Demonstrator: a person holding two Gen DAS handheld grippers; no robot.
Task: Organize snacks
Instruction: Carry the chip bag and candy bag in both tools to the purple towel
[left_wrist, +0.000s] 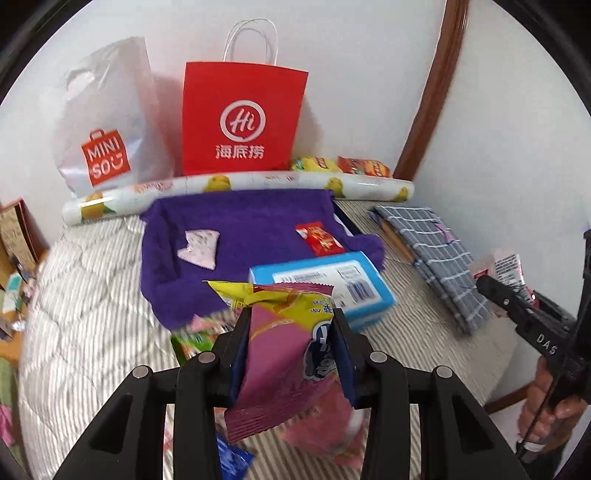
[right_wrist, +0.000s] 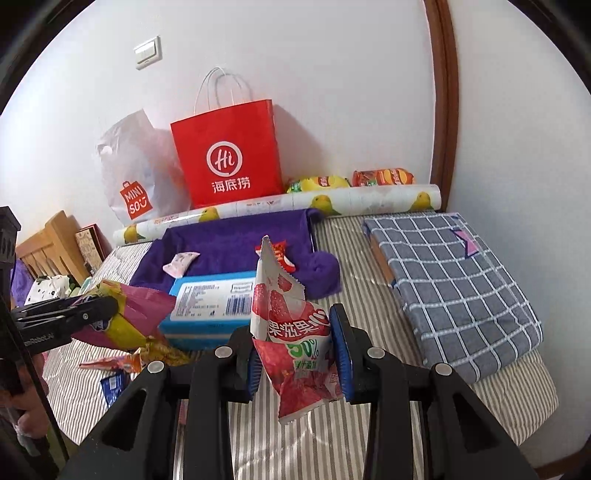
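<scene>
We record the left hand-held gripper (left_wrist: 290, 330) closed on a pink-and-yellow snack bag (left_wrist: 280, 354), both pads pressed against its sides, the bag lifted above the striped bed (left_wrist: 74, 295). The right hand-held gripper (right_wrist: 295, 347) is likewise clamped on a red strawberry packet (right_wrist: 291, 325), whose torn white top stands up between the fingers. In the right view the left gripper enters from the left edge with its bag, just beside a blue box (right_wrist: 210, 302). We see the box lying on the near edge of a purple towel (left_wrist: 251, 229); on the towel sit a pale pink packet (left_wrist: 199, 248) and a small red packet (left_wrist: 319, 239), well apart from each other. Behind the towel lies a roll printed with yellow fruit (left_wrist: 236, 188), and behind that, against the wall, a red paper bag (left_wrist: 242, 118) stands beside a white Miniso bag (left_wrist: 107, 125). Yellow and orange chip bags (right_wrist: 354, 180) rest behind the roll near the wall corner. A grey checked cloth (right_wrist: 454, 280) covers something flat on the right side of the bed. More small wrappers (right_wrist: 114, 363) lie on the bed below the left gripper; we cannot read them.
</scene>
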